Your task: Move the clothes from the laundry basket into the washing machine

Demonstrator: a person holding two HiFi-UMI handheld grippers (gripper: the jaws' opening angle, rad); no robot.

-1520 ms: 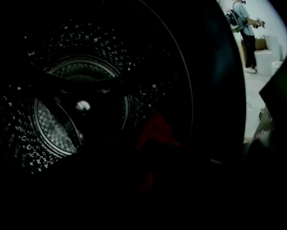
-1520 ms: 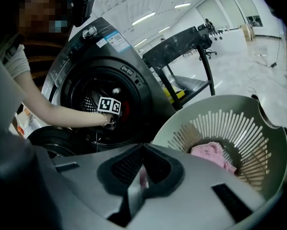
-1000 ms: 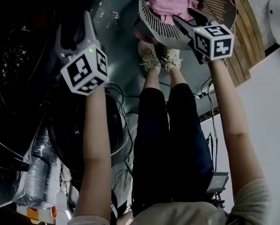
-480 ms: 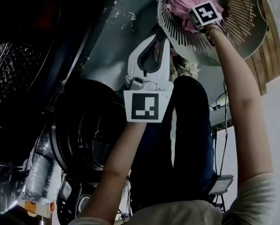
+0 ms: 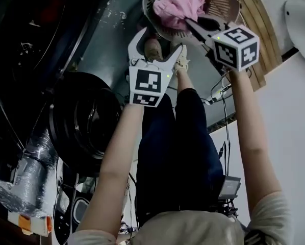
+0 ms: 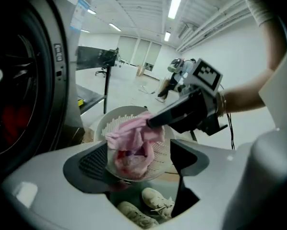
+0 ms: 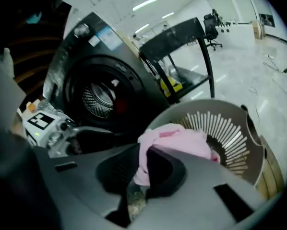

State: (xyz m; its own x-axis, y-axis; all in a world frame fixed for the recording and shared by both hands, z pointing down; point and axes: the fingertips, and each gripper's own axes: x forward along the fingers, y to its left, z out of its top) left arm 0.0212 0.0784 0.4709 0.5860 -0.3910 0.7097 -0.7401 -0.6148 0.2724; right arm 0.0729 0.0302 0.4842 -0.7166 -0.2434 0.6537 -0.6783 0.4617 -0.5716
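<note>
washer mouth (image 7: 98, 99) open — free | left gripper (image 5: 161, 41) between it and basket (image 5: 223, 1)

A pair of pale shoes (image 6: 158, 201) stands on a grey floor (image 5: 104, 40), with wooden planks (image 5: 260, 32) to its right. Near at the left lies a silvery duct (image 5: 32, 162), and near at the right a thin cable (image 5: 227, 131) and a grey box (image 5: 229, 187). Far off, a black desk (image 7: 179, 35) and an office chair (image 7: 211, 25) stand under strip lights (image 6: 174, 3).
</note>
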